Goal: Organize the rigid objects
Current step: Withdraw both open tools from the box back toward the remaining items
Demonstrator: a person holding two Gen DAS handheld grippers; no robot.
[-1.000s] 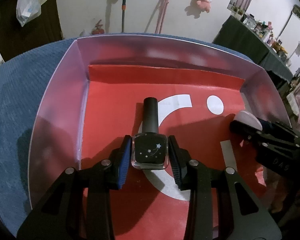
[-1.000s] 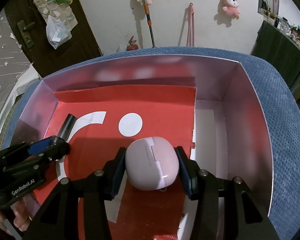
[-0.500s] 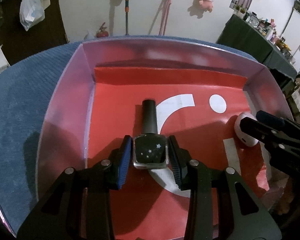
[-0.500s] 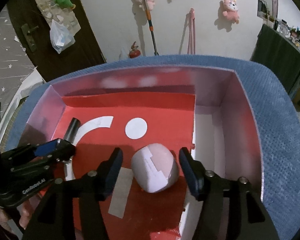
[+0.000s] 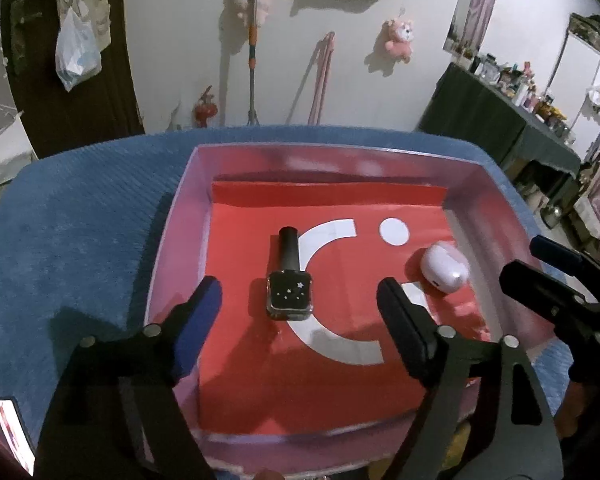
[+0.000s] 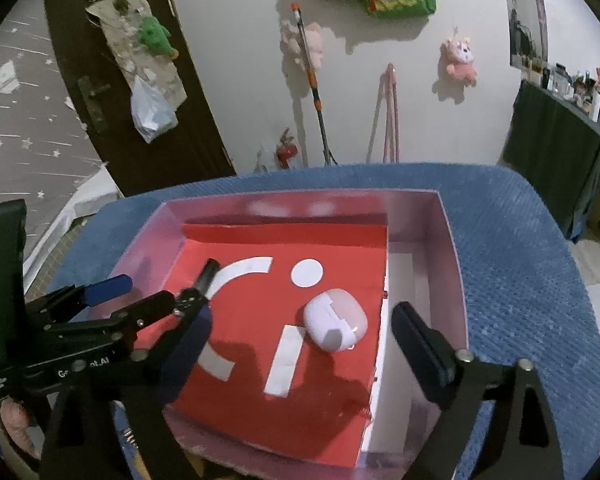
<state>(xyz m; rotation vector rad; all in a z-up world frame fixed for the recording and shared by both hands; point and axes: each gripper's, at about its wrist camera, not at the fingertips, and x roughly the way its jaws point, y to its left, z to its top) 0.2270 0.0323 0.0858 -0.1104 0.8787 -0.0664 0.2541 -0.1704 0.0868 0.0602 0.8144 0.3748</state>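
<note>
Nail polish bottle [image 5: 289,285]: lying flat on the red sheet [image 5: 340,368] inside the box [image 5: 168,240], cap pointing to the far wall, left of the earbud case.
Earbud case [image 6: 335,325]: on the same sheet, near its right edge.
Left claw [image 5: 298,320]: spread wide, holding nothing, above the bottle.
Right claw [image 6: 300,344]: spread wide, holding nothing, above the case.
Box: on a blue cushion [image 6: 520,280].

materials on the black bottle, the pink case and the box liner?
Nail polish bottle: looks like glossy dark glass, with reflective edges and printed stars; cap seems matte black plastic.
Earbud-style case: smooth pale pink plastic, with a soft sheen and a lid seam.
Box: likely coated cardboard, its walls faintly reflective; the red liner looks like matte printed paper, creased at the far edge.
</note>
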